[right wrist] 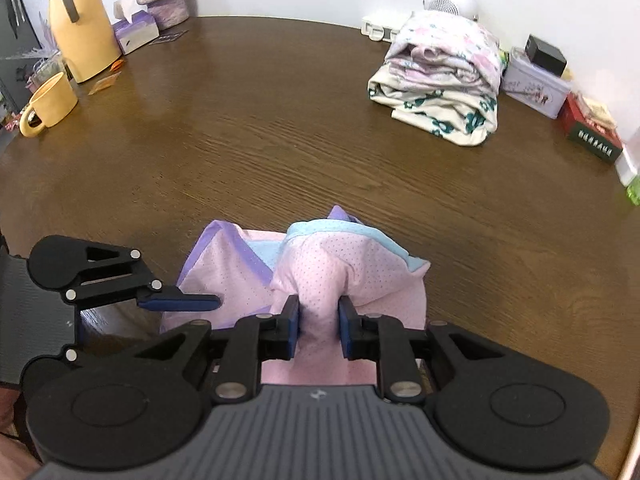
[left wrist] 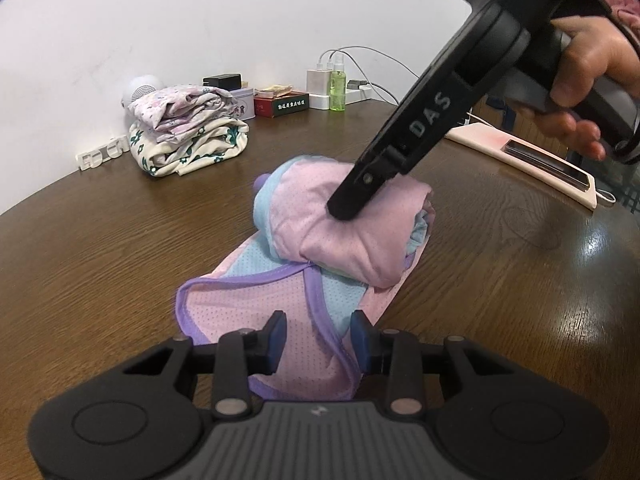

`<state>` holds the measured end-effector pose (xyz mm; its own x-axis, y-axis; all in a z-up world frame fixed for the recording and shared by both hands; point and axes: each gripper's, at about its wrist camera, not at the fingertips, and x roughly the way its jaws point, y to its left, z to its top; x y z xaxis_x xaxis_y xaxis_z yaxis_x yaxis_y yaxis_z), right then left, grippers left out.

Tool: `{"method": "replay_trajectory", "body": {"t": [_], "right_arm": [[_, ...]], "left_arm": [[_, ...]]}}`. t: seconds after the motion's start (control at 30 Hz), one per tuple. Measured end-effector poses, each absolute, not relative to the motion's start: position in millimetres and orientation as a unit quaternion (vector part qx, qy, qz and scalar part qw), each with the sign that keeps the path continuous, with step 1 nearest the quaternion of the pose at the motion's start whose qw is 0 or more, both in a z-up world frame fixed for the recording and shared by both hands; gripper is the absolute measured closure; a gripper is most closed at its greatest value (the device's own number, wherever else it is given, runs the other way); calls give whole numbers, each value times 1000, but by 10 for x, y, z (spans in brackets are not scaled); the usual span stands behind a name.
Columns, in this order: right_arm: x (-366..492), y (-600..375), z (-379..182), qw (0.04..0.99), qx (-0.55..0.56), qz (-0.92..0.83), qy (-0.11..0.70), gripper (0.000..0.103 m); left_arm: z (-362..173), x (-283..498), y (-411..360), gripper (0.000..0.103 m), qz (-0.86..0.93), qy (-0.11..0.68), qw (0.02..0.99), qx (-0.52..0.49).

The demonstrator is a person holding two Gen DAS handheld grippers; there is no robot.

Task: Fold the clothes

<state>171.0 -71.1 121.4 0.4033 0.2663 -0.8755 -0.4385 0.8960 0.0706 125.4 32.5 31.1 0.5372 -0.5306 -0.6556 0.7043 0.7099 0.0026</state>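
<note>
Pinching pink garment between right tool pads.

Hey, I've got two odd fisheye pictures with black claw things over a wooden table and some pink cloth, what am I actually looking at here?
Those are hand-held tongs, one in each of a person's hands, each with a camera looking along its two fingers. One picture is from the left tongs, the other from the right tongs. On the brown wooden table lies a pink garment with purple and blue trim, partly rolled up. The right tongs pinch a bunch of its pink cloth; in the left view you see them from outside, with the person's hand on the handle. The left tongs stand apart over the garment's flat end, gripping nothing. Farther back sits a stack of folded floral clothes.
</note>
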Motion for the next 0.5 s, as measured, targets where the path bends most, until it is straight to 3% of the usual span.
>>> {"method": "replay_trajectory", "body": {"t": [0.27, 0.5], "right_arm": [[1719, -647, 1063, 830, -63, 237, 501, 78], [1493, -1183, 1270, 857, 69, 277, 429, 57]], "left_arm": [[315, 1229, 383, 68, -356, 319, 870, 121], [625, 1143, 649, 63, -357, 265, 894, 61]]}}
